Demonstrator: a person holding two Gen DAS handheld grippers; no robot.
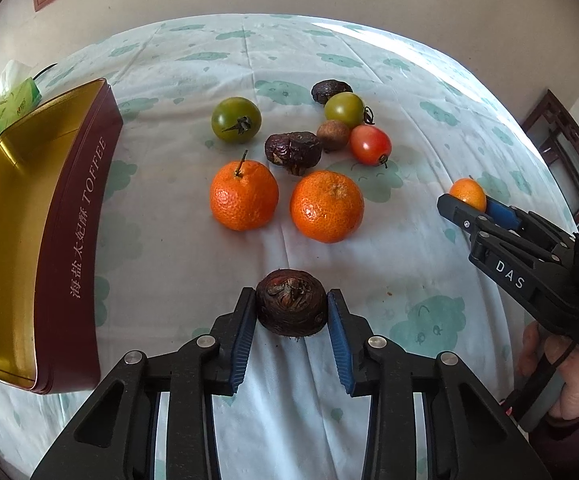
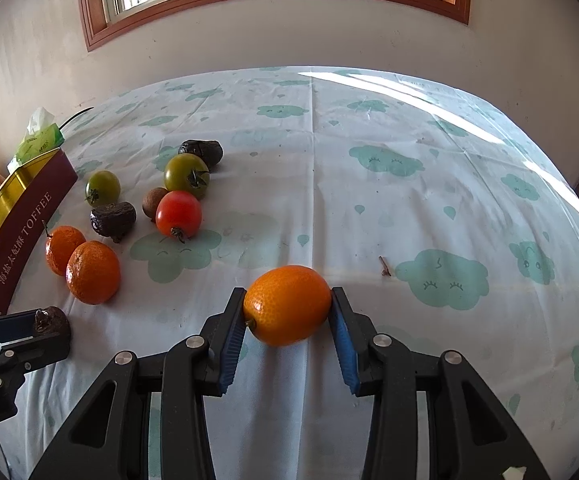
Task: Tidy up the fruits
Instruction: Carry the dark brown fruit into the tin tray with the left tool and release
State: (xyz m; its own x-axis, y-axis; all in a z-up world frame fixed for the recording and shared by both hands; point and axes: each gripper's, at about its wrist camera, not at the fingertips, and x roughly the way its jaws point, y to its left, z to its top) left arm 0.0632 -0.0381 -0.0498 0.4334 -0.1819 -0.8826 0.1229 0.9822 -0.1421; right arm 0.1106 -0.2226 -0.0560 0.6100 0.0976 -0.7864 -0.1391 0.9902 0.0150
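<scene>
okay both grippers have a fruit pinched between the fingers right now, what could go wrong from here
1. The left gripper pinches the dark wrinkled fruit only at its fingertips, so it might slip out on the way to the tin.
2. The right gripper holds the small orange fruit across its smooth, rounded sides; it may squirt free.
3. The tin sits on the left, so the right gripper could bump the two oranges as it crosses over.

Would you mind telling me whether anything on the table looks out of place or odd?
Only a small brown twig-like scrap lies loose on the tablecloth, right of the fruits. The toffee tin holds no fruit yet.
</scene>
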